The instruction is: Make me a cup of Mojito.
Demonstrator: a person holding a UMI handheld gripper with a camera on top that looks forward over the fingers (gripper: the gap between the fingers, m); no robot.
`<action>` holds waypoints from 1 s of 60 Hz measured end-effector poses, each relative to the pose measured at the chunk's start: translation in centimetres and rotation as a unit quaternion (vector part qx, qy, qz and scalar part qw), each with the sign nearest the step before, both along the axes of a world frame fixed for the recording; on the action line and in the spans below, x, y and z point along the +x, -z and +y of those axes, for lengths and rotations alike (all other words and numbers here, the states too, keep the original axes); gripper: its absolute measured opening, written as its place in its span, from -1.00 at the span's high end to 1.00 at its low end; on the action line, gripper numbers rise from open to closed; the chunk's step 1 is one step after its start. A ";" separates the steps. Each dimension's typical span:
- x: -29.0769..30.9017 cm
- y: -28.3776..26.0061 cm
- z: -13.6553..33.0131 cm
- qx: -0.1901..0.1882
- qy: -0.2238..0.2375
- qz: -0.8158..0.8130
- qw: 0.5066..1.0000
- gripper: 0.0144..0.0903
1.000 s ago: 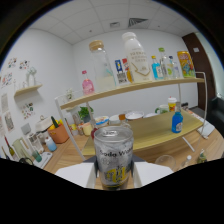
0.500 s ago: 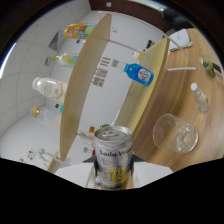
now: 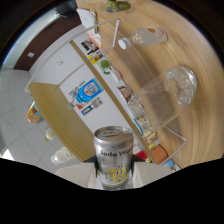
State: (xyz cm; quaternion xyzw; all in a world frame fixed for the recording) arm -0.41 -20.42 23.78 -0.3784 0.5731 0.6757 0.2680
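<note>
A silver soda water can (image 3: 114, 156) with yellow print stands between my fingers, and my gripper (image 3: 114, 176) is shut on it. The view is rolled far over, so the can is tipped well off upright along with the gripper. Beyond the can lies the wooden table (image 3: 195, 45). On it is a clear glass cup (image 3: 170, 95), ahead of the can and off to the right. I cannot tell whether anything is pouring from the can.
A clear bottle (image 3: 145, 36) with a white cap is on the table past the cup. A glass bowl of green lime pieces (image 3: 117, 5) sits further on. Wooden shelves (image 3: 52, 115) hold a blue spray bottle (image 3: 89, 91) and other bottles.
The gripper has kept rolling with the can in its grip. The shelves have swung from level to almost upside down, and the cup now lies closer ahead of the can.
</note>
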 end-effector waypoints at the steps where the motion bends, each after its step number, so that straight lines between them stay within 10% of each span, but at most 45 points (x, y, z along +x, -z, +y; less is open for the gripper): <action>1: 0.1 0.0 0.0 -0.001 0.001 0.009 1.000 0.03; 24: -1.1 -1.6 -0.5 0.007 -0.020 -0.279 0.960 0.02; 43: -4.1 -2.1 0.4 0.073 0.008 -0.772 0.632 0.02; 60: -8.1 6.7 1.7 0.085 -0.042 -0.857 0.507 0.03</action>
